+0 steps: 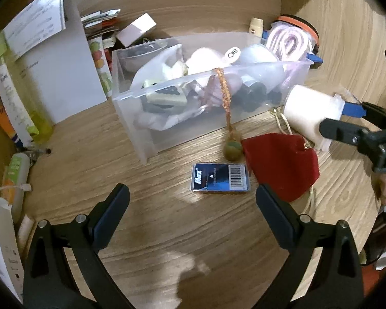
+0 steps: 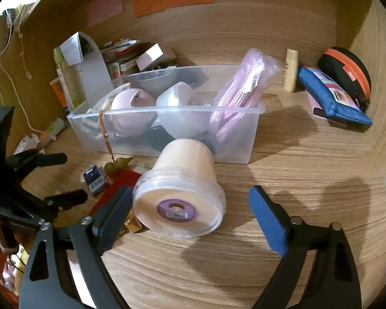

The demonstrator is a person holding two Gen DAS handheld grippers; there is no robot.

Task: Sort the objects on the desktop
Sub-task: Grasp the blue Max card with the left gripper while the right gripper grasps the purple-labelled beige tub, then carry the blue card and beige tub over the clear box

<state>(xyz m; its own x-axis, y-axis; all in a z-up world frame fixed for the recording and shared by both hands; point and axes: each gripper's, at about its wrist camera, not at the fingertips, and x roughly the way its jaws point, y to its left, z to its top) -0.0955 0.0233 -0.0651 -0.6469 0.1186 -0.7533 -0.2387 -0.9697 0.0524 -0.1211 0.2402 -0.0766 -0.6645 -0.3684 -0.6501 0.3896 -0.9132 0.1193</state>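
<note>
a clear plastic bin [image 2: 167, 131] crowded with small items sits on a wooden desk [image 2: 296, 170], a beaded cord [image 1: 225, 97] draped over its near wall. on its side just in front of it lies a cream lidded tub [image 2: 182, 193], between the spread fingers of the right gripper [image 2: 190, 212]. the left gripper [image 1: 193, 200], fingers also spread and holding nothing, hovers near a blue "max" box [image 1: 220, 177] (barcode up) beside a red pouch [image 1: 283, 164].
</note>
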